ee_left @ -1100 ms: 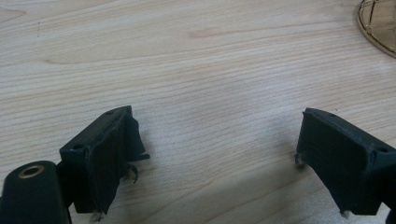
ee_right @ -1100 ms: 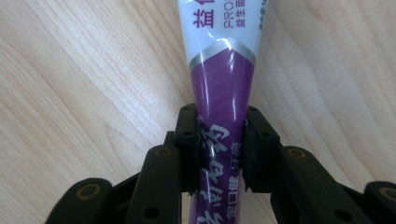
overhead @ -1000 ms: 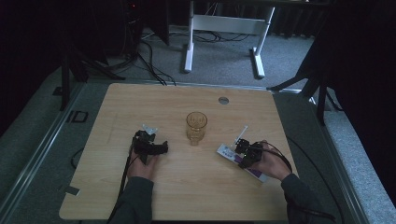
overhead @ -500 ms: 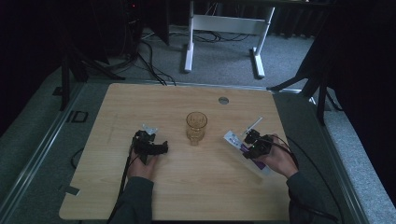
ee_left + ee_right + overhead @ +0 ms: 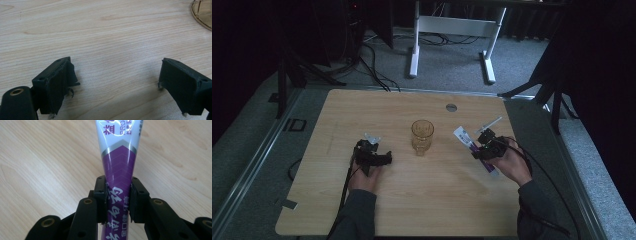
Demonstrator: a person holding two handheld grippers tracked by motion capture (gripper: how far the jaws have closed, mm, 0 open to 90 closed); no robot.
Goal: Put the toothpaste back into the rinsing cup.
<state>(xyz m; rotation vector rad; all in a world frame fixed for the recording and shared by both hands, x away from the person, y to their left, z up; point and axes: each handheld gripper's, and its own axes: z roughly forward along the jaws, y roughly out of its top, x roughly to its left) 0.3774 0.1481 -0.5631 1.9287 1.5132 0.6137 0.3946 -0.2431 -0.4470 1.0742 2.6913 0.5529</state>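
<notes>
High view, right gripper (image 5: pixel 482 145) clamping toothpaste tube (image 5: pixel 474 149), shifted farther right, left gripper (image 5: pixel 374 159) wide, unmoved

Black two-jaw grippers (image 5: pixel 388 159), brass-ringed screw holes, trailing cables, grey sleeves (image 5: pixel 354 216)

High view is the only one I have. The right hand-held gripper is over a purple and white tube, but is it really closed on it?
Observer: Yes. In the right gripper view the right hand-held gripper has both jaws pressed against the purple part of the tube.
Operator: And the left one, does it hold anything?
Observer: No. In the left gripper view the left hand-held gripper has its jaws wide apart, with bare table between them.
Operator: Is the glass near it?
Observer: The rim of the amber glass shows at the top right corner of that view, apart from both jaws.
</notes>
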